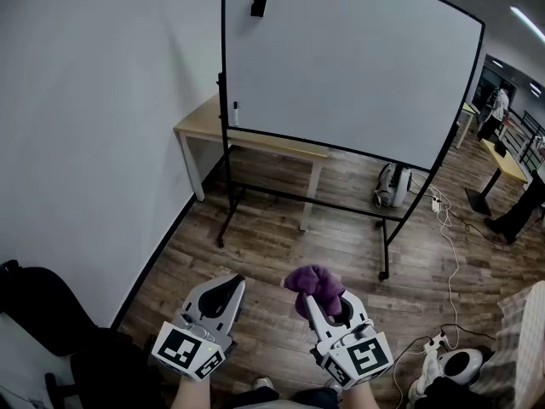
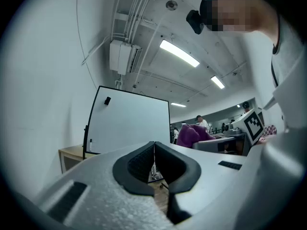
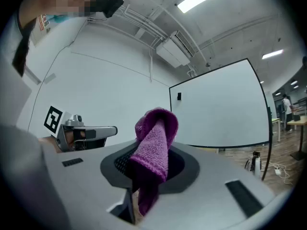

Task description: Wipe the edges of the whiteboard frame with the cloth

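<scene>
A large whiteboard (image 1: 349, 58) with a thin black frame (image 1: 224, 75) stands on a rolling stand across the room; it also shows in the left gripper view as the whiteboard (image 2: 132, 123) and in the right gripper view as the whiteboard (image 3: 218, 109). My right gripper (image 1: 317, 295) is shut on a folded purple cloth (image 1: 313, 283), which sticks up between its jaws as the cloth (image 3: 154, 145). My left gripper (image 1: 228, 285) is shut with nothing in it, its jaws touching (image 2: 154, 163). Both grippers are held low, well short of the board.
A wooden table (image 1: 204, 126) stands behind the board's left side against the white wall. A black eraser (image 1: 259, 4) sticks near the board's top. Cables and a power strip (image 1: 438, 204) lie on the floor at the right. A black chair (image 1: 43, 313) is at my left.
</scene>
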